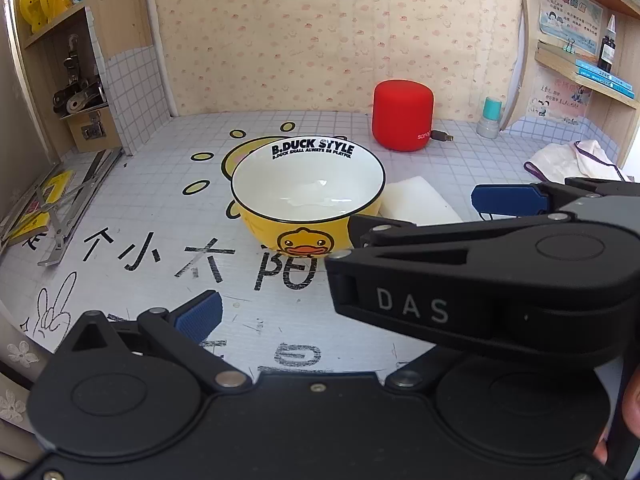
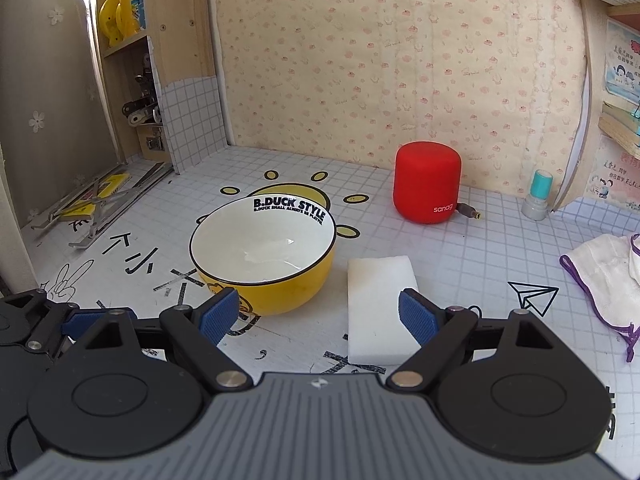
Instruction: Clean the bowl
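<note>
The left claw (image 2: 72, 322) hangs low over the table (image 1: 140, 208); only one blue pad (image 1: 199, 316) shows clearly, so I cannot tell how wide it stands. Ahead of it, upright and untouched, sits the yellow bowl (image 2: 264, 256). The right claw (image 2: 320, 316) is spread wide, holding nothing, with the bowl beyond its left finger and the white sponge (image 2: 376, 292) under its right finger. Farther back stands a red speaker (image 2: 426, 182).

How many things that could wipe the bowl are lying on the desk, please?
2. A white sponge block lies flat just right of the yellow duck bowl, ahead of the open right gripper. A white purple-edged cloth lies crumpled at the far right. None appears hidden.
</note>
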